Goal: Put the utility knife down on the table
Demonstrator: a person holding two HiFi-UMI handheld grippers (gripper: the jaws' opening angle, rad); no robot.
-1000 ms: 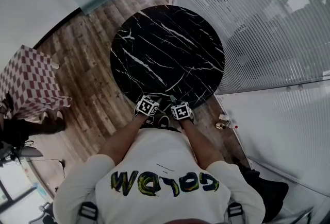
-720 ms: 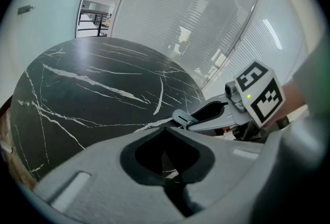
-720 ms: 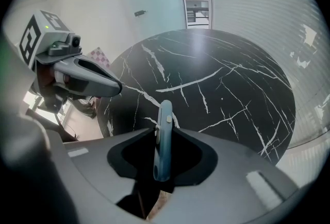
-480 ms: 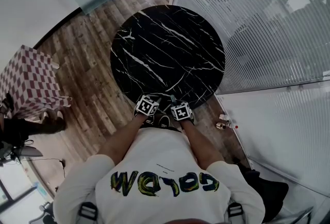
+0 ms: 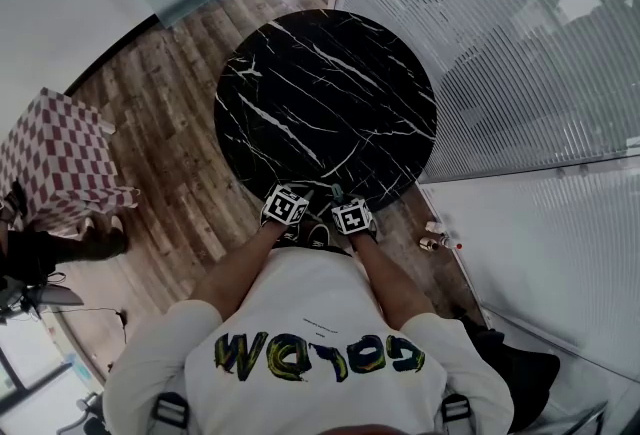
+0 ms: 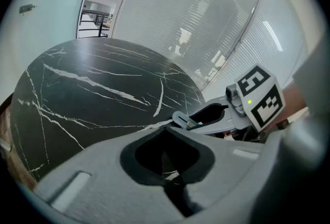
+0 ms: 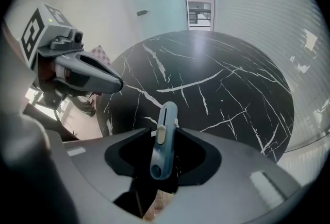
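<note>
The blue-grey utility knife (image 7: 162, 141) lies lengthwise between the fingers of my right gripper (image 7: 163, 130), at the near edge of the round black marble table (image 7: 221, 79). The right jaws have just been opening; there is dark space on both sides of the knife and the pads do not press on it. My left gripper (image 6: 167, 127) hovers empty just to the left, its fingers (image 7: 103, 80) together in one beak. In the head view both grippers sit side by side at the table's near rim (image 5: 300, 185), the left gripper (image 5: 303, 194) beside the right gripper (image 5: 336, 194).
A ribbed glass wall (image 5: 520, 43) curves along the table's right side. A checkered cloth-covered object (image 5: 55, 158) stands on the wood floor at the left. Small items (image 5: 435, 241) lie on the floor by the wall. The rest of the tabletop (image 5: 320, 93) is bare marble.
</note>
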